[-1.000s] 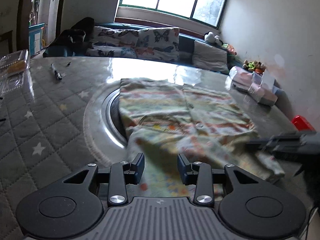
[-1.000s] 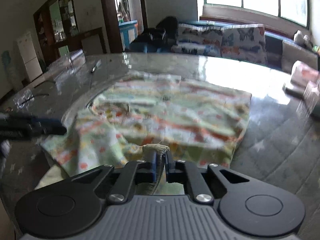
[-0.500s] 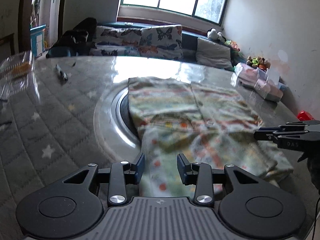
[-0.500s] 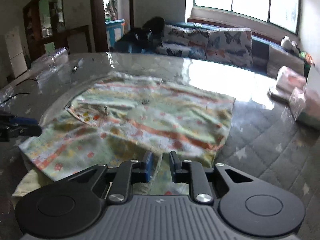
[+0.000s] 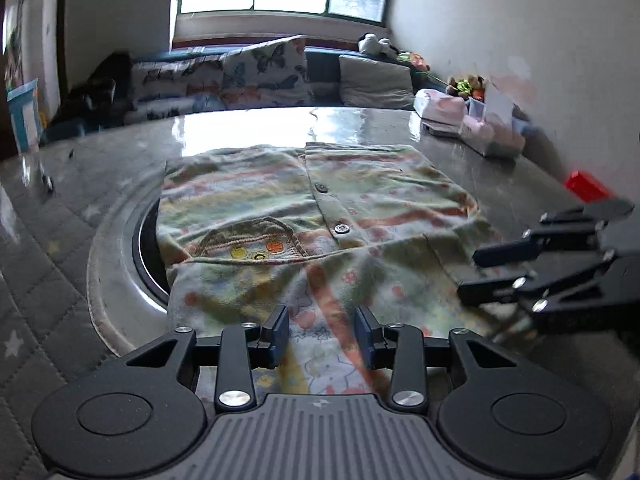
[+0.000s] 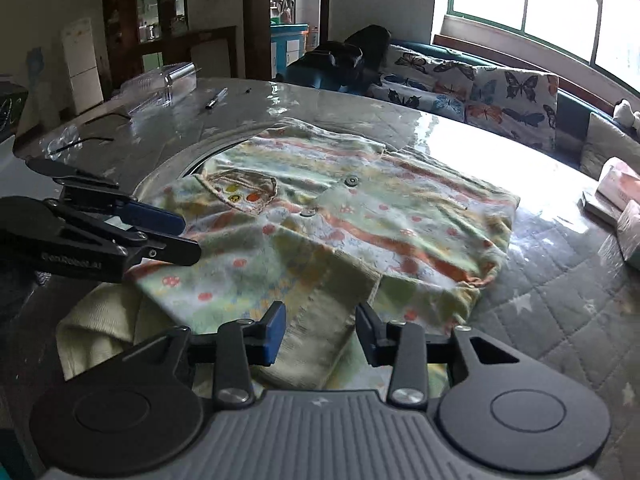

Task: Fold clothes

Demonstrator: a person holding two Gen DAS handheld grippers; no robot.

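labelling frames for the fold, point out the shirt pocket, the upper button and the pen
shirt pocket (image 5: 248, 240): left wrist view, on its front panel
upper button (image 5: 321, 187): left wrist view, on its face
pen (image 6: 216, 98): right wrist view, on mid barrel

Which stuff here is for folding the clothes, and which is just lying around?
For folding: shirt, left gripper, right gripper, its jaws opening, nothing gripped.
Lying around: pen, tissue packs, red box, cushions.
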